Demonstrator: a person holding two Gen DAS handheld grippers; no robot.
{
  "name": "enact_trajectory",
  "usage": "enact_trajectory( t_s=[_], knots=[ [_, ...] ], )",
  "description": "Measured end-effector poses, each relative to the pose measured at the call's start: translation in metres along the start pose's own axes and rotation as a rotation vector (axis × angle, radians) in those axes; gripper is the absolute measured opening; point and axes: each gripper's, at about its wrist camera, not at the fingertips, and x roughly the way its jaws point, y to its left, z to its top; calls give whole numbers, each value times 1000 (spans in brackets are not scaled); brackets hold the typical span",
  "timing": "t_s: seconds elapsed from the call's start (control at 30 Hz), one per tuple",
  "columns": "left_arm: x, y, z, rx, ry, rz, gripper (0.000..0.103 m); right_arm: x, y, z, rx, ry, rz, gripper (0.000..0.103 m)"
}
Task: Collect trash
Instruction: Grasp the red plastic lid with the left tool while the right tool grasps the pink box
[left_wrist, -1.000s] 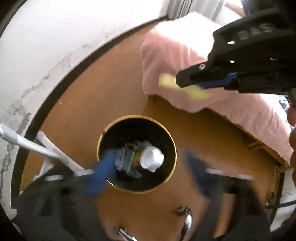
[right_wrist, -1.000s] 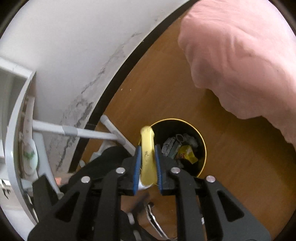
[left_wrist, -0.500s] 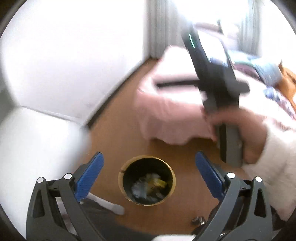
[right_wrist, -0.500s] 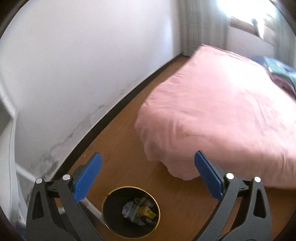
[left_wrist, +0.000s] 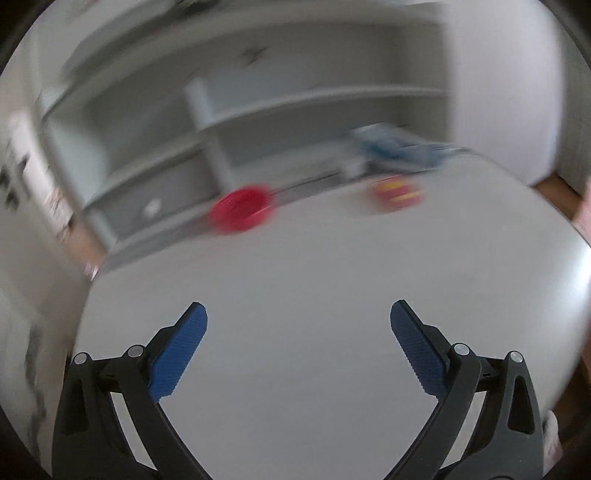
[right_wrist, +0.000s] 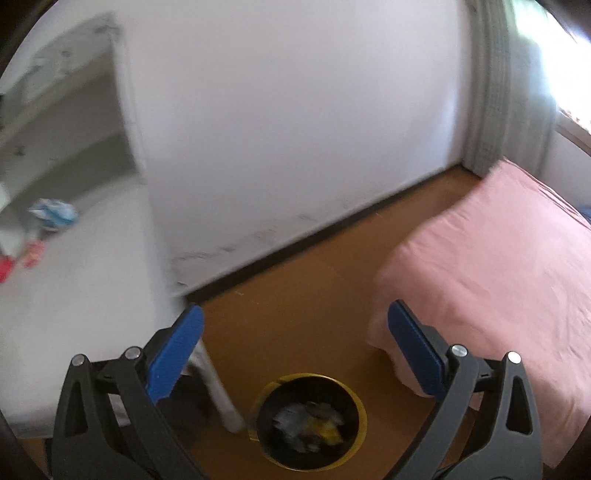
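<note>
My left gripper (left_wrist: 298, 314) is open and empty above a white desk (left_wrist: 314, 314). At the desk's far side lie a red round object (left_wrist: 242, 208), a red and yellow wrapper (left_wrist: 397, 192) and a crumpled blue and white bag (left_wrist: 395, 147), all blurred. My right gripper (right_wrist: 295, 317) is open and empty, well above a black bin with a gold rim (right_wrist: 308, 421) on the wooden floor. The bin holds crumpled papers and a yellow piece. The same desk (right_wrist: 74, 295) shows at the left of the right wrist view, with the blue bag (right_wrist: 53, 214) and wrapper (right_wrist: 33, 253).
White shelves (left_wrist: 258, 110) rise behind the desk. A white desk leg (right_wrist: 218, 384) stands beside the bin. A bed with a pink cover (right_wrist: 498, 277) fills the right, a grey curtain (right_wrist: 495, 92) hangs in the corner, and a white wall (right_wrist: 295, 110) runs behind.
The right gripper opened and let go of the yellow peel, then rose away from the bin. The left gripper swung up from the bin to the white desk.
</note>
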Motion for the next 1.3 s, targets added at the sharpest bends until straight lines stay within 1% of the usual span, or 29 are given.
enact_trajectory(
  t_s=[0.03,0.1,0.17,0.23,0.27,0.37,0.4,0.47,0.57,0.6,0.67,0.73,0.77,0.83,0.9,0.93,0.97,1.0,1.03,1.1,1.17,1.2,1.3],
  knots=[
    [9,13,2,-17,27,5,97,-3,21,4,-35,-2,30,96],
    [20,25,3,-44,61,5,97,0,65,10,-132,19,78,96],
    [24,30,2,-83,48,-17,97,3,113,15,-214,33,132,96],
    [28,31,-2,-106,58,-47,97,5,158,20,-261,44,215,96],
    [35,30,-1,-110,71,-56,97,6,181,23,-288,54,264,96],
    [49,31,8,-117,106,-64,97,9,248,30,-376,73,374,96],
    [52,30,14,-112,97,-58,97,12,273,33,-409,83,406,96],
    [59,28,26,-89,81,-44,97,19,307,38,-441,99,452,96],
    [89,29,50,-90,121,-39,97,37,365,47,-474,150,486,96],
    [102,31,59,-91,127,-21,97,45,385,49,-495,176,489,96],
    [123,35,73,-113,135,20,97,59,416,50,-536,200,484,96],
    [143,37,87,-125,142,15,97,74,442,51,-582,213,475,96],
    [152,37,92,-120,144,28,97,83,454,53,-596,219,463,96],
    [171,36,97,-113,158,54,97,95,462,55,-598,234,448,96],
    [185,39,96,-129,166,84,97,106,466,55,-590,254,442,92],
    [187,42,97,-150,166,62,97,109,466,55,-589,260,444,89],
    [187,46,97,-166,159,50,97,111,466,55,-588,264,447,89],
    [189,48,97,-164,167,58,97,114,466,55,-582,267,455,89],
    [192,51,97,-170,177,47,97,116,463,55,-569,271,466,89],
    [196,61,96,-222,186,-7,97,116,460,55,-573,257,473,90],
    [197,66,96,-239,186,1,97,119,457,55,-583,263,473,97],
    [197,66,95,-237,186,2,97,119,448,56,-581,270,477,98],
    [196,64,95,-234,187,3,97,121,448,58,-597,271,490,98]
  ],
)
